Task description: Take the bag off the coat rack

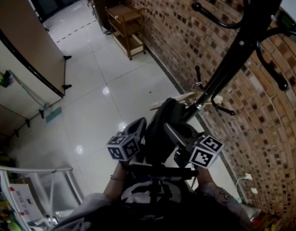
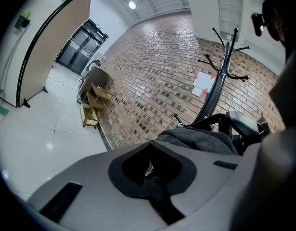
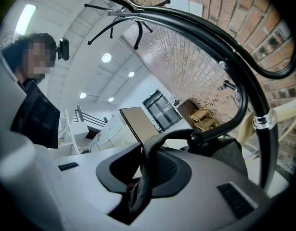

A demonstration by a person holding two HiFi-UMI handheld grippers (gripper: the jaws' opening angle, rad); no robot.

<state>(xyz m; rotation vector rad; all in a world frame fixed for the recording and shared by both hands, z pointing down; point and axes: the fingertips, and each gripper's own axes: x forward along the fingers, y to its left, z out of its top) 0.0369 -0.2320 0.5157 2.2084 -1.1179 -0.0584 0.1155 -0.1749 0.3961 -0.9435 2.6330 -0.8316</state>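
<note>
The left gripper (image 2: 150,170) is pinched on a dark strap (image 2: 160,198) and the right gripper (image 3: 138,186) on the carry loop (image 3: 150,170), yet the bag (image 1: 162,124) is judged gripped only, its loop unlifted from the peg (image 3: 195,138) of the coat rack (image 1: 244,42).

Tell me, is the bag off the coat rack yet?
Not yet. Done: the grab. The right hand-held gripper pinches the strap and the left hand-held gripper pinches dark fabric of the bag. In hand: the lift-off, with the strap looped over a hook of the coat rack. Left: raise it off the hook and carry the bag away.
</note>
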